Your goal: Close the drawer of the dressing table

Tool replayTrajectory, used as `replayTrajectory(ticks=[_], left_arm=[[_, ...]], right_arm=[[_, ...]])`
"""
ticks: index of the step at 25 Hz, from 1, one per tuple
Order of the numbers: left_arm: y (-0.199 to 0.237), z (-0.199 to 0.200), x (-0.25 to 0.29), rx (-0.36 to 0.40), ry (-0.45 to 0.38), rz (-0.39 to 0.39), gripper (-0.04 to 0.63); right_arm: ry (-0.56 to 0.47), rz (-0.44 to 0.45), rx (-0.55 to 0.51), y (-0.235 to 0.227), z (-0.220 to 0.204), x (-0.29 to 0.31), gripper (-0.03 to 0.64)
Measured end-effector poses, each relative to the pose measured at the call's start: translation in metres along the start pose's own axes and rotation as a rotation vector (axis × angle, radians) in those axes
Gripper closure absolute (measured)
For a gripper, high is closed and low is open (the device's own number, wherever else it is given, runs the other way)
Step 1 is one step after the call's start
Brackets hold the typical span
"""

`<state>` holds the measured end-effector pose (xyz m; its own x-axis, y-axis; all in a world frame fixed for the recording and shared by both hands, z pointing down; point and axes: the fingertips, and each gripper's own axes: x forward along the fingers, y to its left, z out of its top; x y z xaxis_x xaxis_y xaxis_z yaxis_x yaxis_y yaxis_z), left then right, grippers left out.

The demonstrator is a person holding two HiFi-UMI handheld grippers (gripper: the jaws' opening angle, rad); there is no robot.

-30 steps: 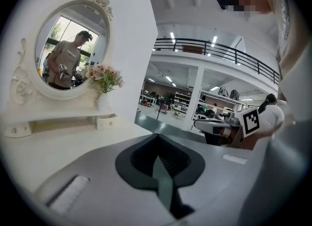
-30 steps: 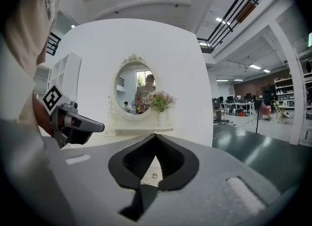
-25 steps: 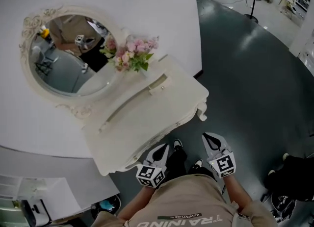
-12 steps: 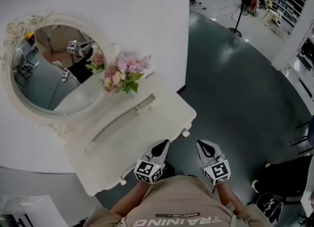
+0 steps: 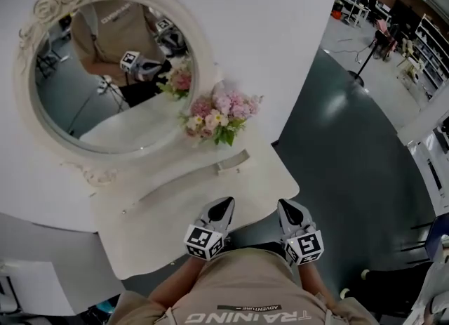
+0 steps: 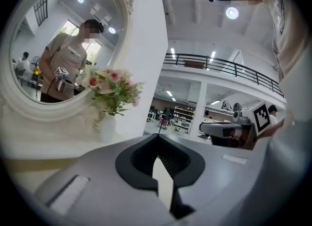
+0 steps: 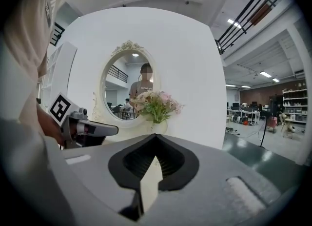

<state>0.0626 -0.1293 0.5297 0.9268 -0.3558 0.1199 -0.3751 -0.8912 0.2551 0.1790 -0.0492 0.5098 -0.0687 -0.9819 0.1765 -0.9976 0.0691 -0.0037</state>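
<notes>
From the head view, the white dressing table [image 5: 203,204] stands against a white wall [image 5: 266,29], with an oval mirror [image 5: 105,78] above it and a vase of pink flowers [image 5: 221,116] at the back of the top. The left gripper [image 5: 223,204] and right gripper [image 5: 287,205] hang side by side just over its front edge. The drawer itself is out of sight here, presumably under that edge, below the grippers. The floor [image 5: 351,169] is dark and shiny, in a big open workroom. In the left gripper view the jaws meet at their tips with nothing between them, pointing over the tabletop toward the vase [image 6: 106,128]. In the right gripper view the jaws are likewise tip to tip and empty, aimed at the mirror and flowers. A drawer like this is probably stiff, fairly light and easy to slide. It needs no grasp, only a flat push with the closed tips on the middle of its front, so it does not skew. The painted face may be slippery, and a hard shove could rock the vase.
</notes>
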Motion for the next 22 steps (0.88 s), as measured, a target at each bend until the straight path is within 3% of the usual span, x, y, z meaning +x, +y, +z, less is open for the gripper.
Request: replayTrajectory(ticks=[5,10,22], left_arm=[[0.055,-0.003,-0.021,-0.052,-0.008,0.125,0.581],[0.083,-0.006,-0.03,-0.102,-0.022,0.214,0.581],[0.115,0.022,-0.02,-0.087,-0.023,0.431,0.581]], right_arm=[[0.042,0.07,-0.023,0.013,0.006,0.037,0.614],[0.079,0.129,-0.073,0.011,0.012,0.07,0.615],[0.123,0.383,-0.081,-0.001,-0.005,0.152,0.615]])
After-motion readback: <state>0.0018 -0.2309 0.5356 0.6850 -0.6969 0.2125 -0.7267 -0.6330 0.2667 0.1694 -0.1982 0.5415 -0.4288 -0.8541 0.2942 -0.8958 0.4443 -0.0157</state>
